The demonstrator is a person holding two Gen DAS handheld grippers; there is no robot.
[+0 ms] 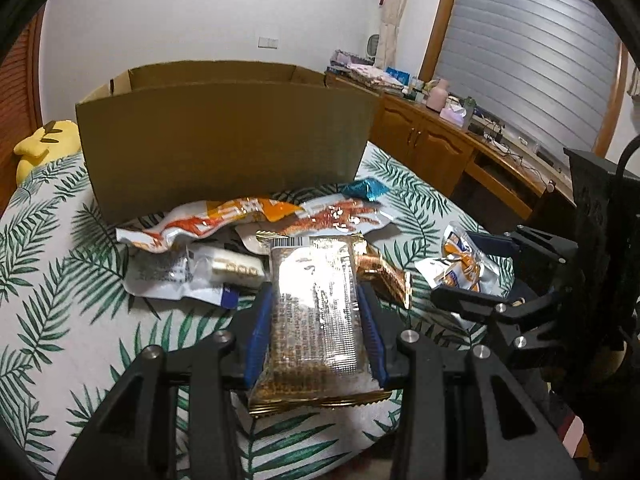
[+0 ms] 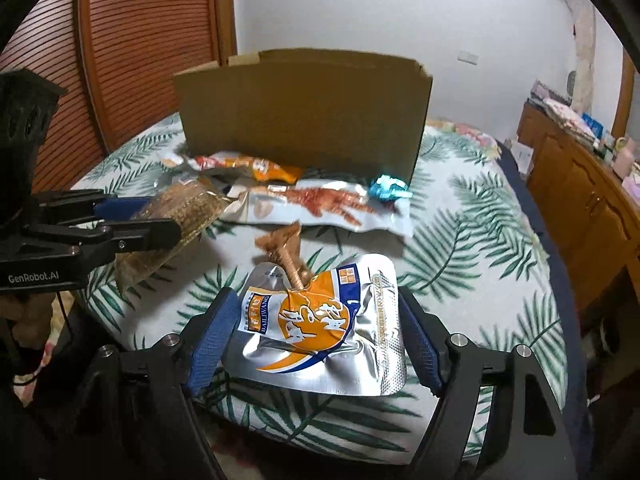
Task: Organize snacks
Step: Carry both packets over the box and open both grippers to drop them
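My left gripper (image 1: 316,292) is shut on a clear and gold biscuit packet (image 1: 314,320), its blue pads pressing both long sides, raised off the bed. My right gripper (image 2: 316,300) is shut on a crumpled silver and orange pouch (image 2: 320,332), lifted just over the leaf-print sheet (image 2: 480,208). The right wrist view shows the left gripper (image 2: 160,216) at the left with its packet (image 2: 188,204). In the left wrist view the right gripper (image 1: 472,264) is at the right with the pouch (image 1: 464,268). An open cardboard box (image 1: 224,140) stands behind the snack pile.
Loose on the bed before the box lie an orange and white packet (image 1: 208,220), a chicken-feet packet (image 2: 320,204), a blue foil sweet (image 2: 388,191), a gold wrapper (image 2: 286,248) and a white packet (image 1: 200,276). A wooden desk (image 1: 460,148) lines the right; a yellow plush (image 1: 44,144) lies far left.
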